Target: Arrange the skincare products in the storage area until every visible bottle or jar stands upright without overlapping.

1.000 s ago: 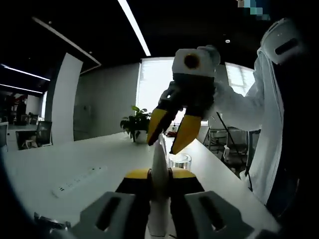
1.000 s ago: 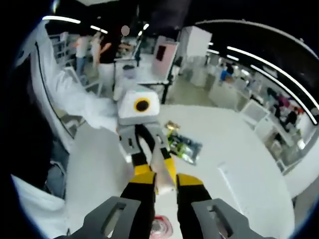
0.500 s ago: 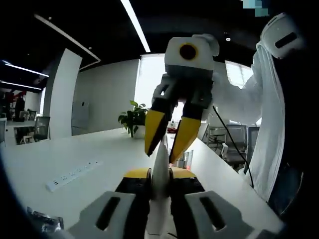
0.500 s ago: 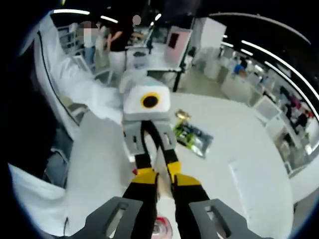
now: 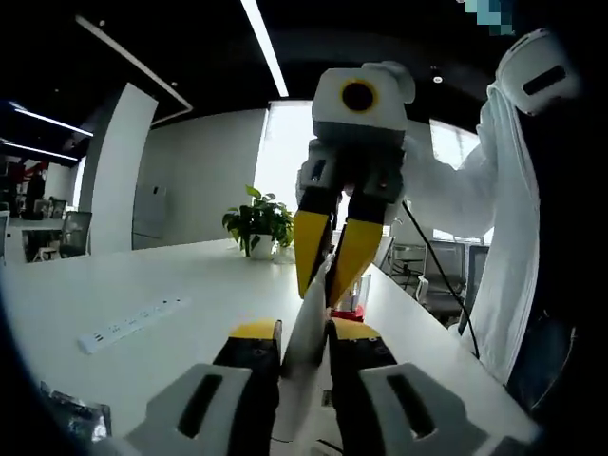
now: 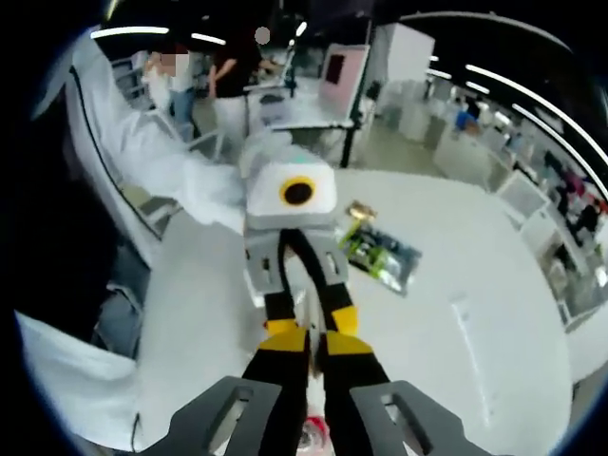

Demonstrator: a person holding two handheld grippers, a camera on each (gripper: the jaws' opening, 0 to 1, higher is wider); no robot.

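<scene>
Open office: white table (image 5: 142, 285), potted plant (image 5: 255, 226), ceiling light strips (image 5: 264, 47).

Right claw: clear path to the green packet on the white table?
Probably not right now. The right claw is shut on the white tube, which the left claw also grips. The green packet lies unobstructed on the white table.

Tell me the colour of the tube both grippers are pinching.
White, seen best in the left gripper view: the tube.
</scene>
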